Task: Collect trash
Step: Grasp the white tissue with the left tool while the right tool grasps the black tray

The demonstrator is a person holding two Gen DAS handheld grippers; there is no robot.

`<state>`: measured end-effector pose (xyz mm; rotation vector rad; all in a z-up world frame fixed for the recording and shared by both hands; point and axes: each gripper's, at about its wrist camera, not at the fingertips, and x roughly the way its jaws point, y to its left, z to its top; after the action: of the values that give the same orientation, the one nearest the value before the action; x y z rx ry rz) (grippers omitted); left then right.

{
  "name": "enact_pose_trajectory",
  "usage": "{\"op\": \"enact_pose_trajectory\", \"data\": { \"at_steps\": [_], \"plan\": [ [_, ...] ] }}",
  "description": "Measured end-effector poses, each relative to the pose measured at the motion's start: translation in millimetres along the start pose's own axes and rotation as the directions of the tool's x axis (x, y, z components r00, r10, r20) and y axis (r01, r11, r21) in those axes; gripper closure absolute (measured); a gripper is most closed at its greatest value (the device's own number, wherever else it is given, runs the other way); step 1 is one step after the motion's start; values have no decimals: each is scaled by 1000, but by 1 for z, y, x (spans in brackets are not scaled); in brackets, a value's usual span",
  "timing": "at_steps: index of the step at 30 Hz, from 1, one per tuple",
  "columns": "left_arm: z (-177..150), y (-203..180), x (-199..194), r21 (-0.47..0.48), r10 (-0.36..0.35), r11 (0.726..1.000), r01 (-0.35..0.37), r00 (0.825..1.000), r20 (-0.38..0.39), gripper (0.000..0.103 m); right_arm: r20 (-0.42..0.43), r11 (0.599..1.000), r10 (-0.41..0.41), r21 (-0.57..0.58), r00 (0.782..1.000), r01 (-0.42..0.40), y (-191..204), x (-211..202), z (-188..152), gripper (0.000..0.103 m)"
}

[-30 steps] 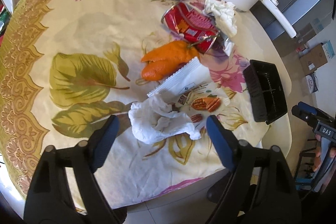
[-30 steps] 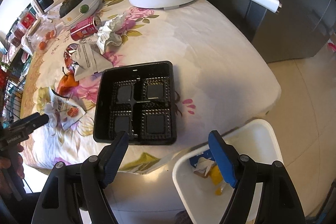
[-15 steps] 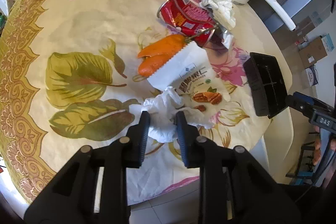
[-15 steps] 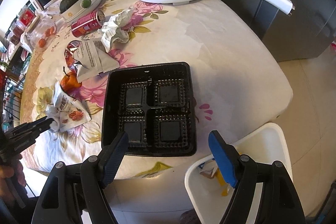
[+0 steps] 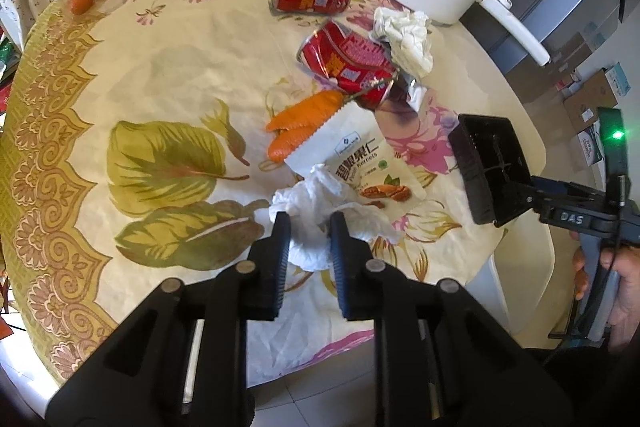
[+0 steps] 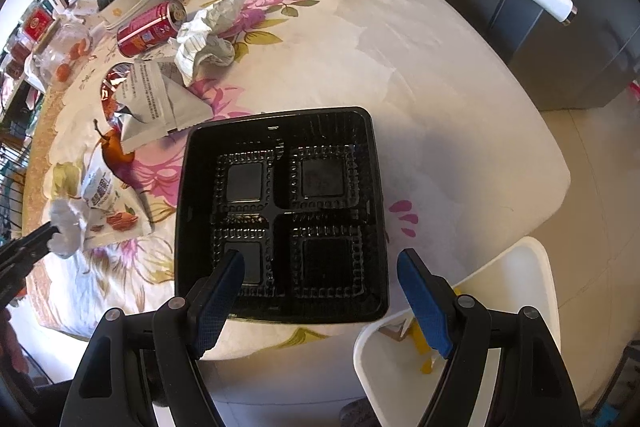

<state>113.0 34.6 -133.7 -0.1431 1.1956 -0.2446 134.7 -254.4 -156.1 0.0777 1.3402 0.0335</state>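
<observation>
Left claw (image 5: 306, 233) clamped narrow on crumpled tissue (image 5: 316, 203) beside the black tray (image 6: 280, 211) on the worktop (image 5: 160, 75); right claw (image 6: 320, 291) wide, straddling tray's near edge, bin (image 6: 480, 327) just beyond that edge.

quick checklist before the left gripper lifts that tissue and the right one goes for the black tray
1. Left gripper shut on the crumpled tissue: ok, its jaws have just closed and the pads pinch it.
2. Tissue free of the pecan bag: cannot tell, they overlap.
3. Right gripper open: ok, jaws wide apart.
4. Right gripper lined up with the black tray: ok; one finger is over the tray's near compartment, the other beyond its right rim.
5. White bin in reach below the table edge: ok, open, with trash inside.
</observation>
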Motion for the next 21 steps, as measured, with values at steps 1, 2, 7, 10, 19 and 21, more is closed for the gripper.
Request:
{"op": "enact_pose_trajectory", "data": {
  "at_steps": [1, 2, 7, 10, 19, 21],
  "plan": [
    [0, 1, -2, -2, -2, 1000, 2, 1000, 6, 81, -5, 1000, -2, 4, 1000, 2, 0, 3, 1, 23],
    [0, 1, -3, -4, -5, 1000, 5, 1000, 11, 81, -9, 1000, -2, 7, 1000, 2, -1, 5, 1, 23],
    [-1, 2, -8, -5, -15, 1000, 15, 1000, 23, 81, -30, 999, 23, 35, 999, -21, -4, 15, 3, 23],
    [-1, 1, -9, -3, -19, 1000, 19, 999, 26, 81, -40, 998, 25, 53, 999, -23, -7, 21, 3, 24],
    [1, -4, -9, 15, -23, 1000, 22, 999, 29, 81, -8, 999, -4, 32, 1000, 5, -6, 16, 3, 44],
    [1, -6, -10, 20, -28, 999, 28, 999, 32, 81, -1, 999, -3, 32, 1000, 3, -6, 12, 3, 45]
  ]
}}
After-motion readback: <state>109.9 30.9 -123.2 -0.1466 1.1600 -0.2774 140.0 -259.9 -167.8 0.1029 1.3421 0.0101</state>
